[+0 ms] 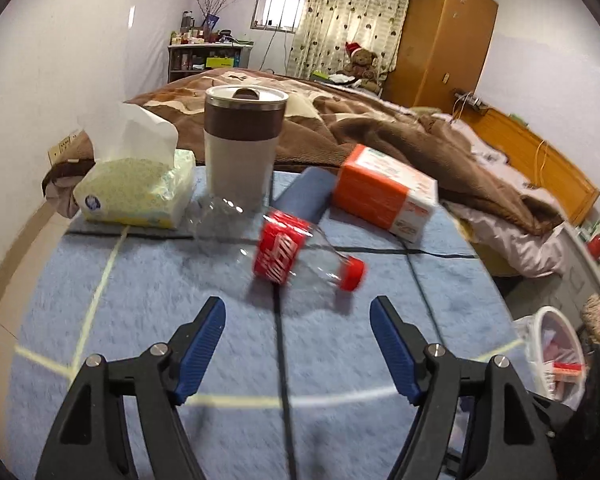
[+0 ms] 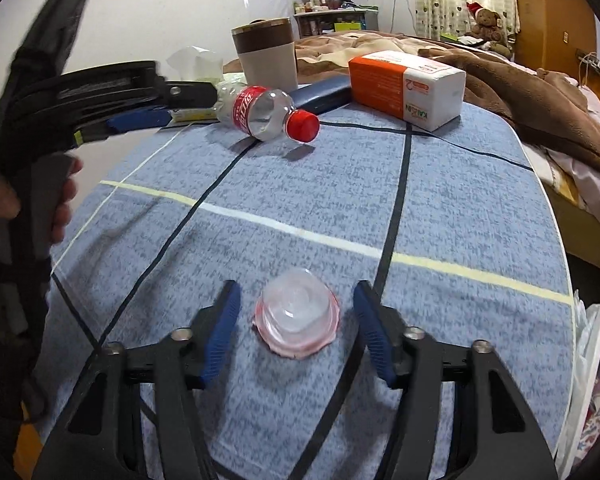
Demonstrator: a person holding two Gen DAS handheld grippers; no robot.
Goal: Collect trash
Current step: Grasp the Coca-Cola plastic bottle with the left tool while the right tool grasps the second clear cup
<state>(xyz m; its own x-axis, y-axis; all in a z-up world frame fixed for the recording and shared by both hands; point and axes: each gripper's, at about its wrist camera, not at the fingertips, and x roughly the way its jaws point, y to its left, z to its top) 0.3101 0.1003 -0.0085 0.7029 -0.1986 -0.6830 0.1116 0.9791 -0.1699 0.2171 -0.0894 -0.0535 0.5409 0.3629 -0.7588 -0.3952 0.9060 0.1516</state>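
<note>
Clear plastic cup (image 2: 296,316), pink-rimmed and upside down on the blue table (image 2: 460,208), sits between my right jaws (image 2: 296,322); pads apart, not touching it, nothing gripped. My left jaws (image 1: 298,346) are spread and empty, short of the clear bottle (image 1: 300,252) lying on its side, red cap (image 1: 352,274) toward the right. Behind the bottle: lidded tumbler (image 1: 240,148), tissue pack (image 1: 136,194), orange-white box (image 1: 384,192), dark blue case (image 1: 304,196). White bin (image 1: 556,356) off the table's right edge. Path to both items is clear.
</note>
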